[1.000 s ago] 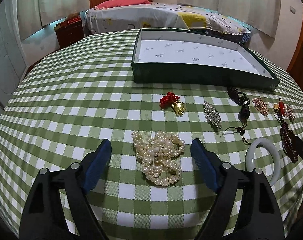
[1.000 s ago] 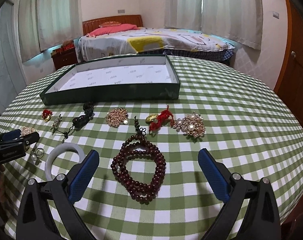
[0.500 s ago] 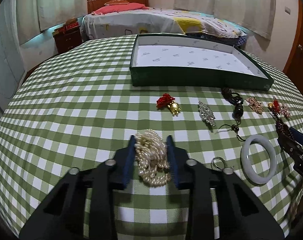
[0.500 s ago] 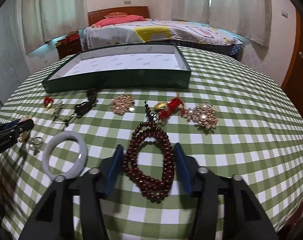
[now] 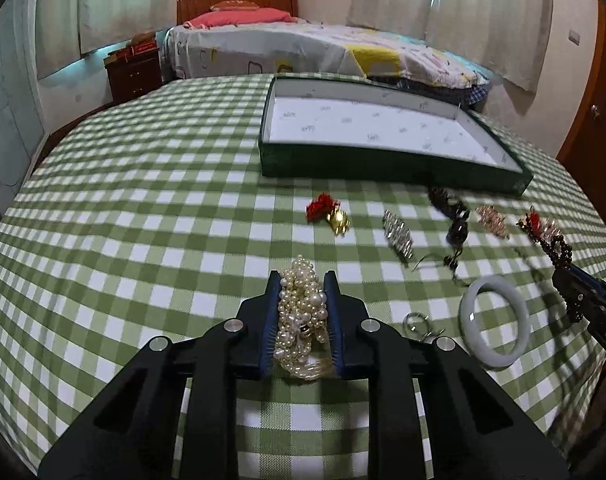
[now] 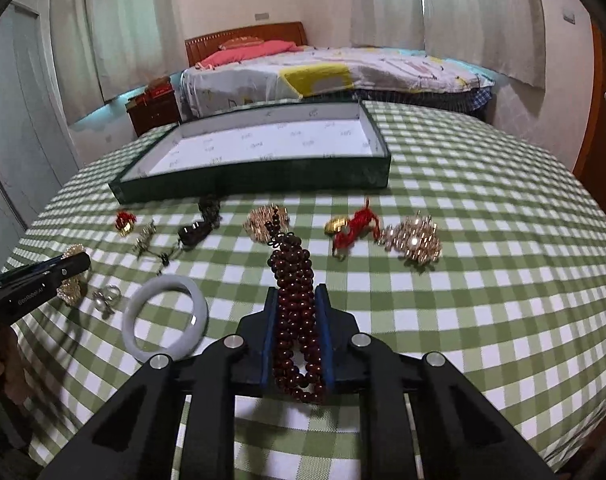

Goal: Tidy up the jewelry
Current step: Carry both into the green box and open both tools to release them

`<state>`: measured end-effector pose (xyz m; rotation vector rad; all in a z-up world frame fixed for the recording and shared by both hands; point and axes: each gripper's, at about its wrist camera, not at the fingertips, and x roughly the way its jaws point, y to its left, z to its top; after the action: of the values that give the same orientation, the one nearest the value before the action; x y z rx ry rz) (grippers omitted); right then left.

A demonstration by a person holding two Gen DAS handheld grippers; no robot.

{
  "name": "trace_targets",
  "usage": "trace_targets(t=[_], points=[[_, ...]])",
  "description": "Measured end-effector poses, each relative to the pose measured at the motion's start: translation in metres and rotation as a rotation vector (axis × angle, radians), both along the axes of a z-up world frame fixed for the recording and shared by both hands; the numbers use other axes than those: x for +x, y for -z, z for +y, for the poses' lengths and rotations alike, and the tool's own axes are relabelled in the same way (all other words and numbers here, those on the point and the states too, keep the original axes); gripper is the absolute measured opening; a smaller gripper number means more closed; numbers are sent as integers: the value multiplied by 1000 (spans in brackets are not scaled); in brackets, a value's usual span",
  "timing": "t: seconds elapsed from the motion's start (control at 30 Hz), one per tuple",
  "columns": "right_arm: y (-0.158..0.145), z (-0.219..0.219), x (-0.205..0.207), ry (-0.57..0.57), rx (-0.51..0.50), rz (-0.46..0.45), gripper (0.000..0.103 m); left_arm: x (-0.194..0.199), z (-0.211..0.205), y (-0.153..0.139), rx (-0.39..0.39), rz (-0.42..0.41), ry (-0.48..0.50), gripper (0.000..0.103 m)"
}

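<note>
A round tabletop (image 5: 143, 208) under a green and white checked cloth carried everything, and the long dark green box (image 5: 383, 168), white-lined and holding nothing, lay toward its far side; all places below are given from that box. On the near side of the box, well apart from it, the left gripper (image 5: 301, 280) had its blue-padded fingers (image 5: 271, 312) closing on a bunched pearl necklace (image 5: 301, 312), the pearls squeezed between the pads. The right gripper (image 6: 295, 292), also on the near side and further toward the box's right end, had its fingers (image 6: 270, 328) closing on a dark red bead bracelet (image 6: 295, 280), pressed into a narrow bundle between them. A white bangle (image 5: 495, 320) lay flat between the two grippers, with a small ring (image 5: 417, 322) just beside it. Closer to the box, a loose row of smaller pieces ran along its near wall: a red knot with a gold charm (image 5: 327, 212), a silver brooch (image 5: 399, 234), a black corded pendant (image 5: 455, 220), a rose gold brooch (image 6: 263, 222), a second red knot charm (image 6: 353, 230) and a pearl and gold brooch (image 6: 415, 238) past the box's right end
</note>
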<state>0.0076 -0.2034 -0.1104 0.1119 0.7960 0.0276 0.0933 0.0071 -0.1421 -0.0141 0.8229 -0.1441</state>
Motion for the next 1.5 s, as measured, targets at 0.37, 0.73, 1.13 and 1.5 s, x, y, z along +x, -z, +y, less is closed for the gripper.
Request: trace_targets(t=[0.37, 0.73, 1.13, 1.5], points=[[-36, -13, 25, 26, 50, -88, 19, 14, -17, -49, -30, -106, 39, 21], [-68, -19, 94, 37, 41, -193, 19, 87, -56, -90, -64, -211, 89, 21], [-21, -32, 168, 46, 62, -46, 19, 168, -75, -34, -48, -53, 78, 21], [10, -37, 185, 57, 29, 62, 20, 188, -85, 2, -17, 60, 98, 22]])
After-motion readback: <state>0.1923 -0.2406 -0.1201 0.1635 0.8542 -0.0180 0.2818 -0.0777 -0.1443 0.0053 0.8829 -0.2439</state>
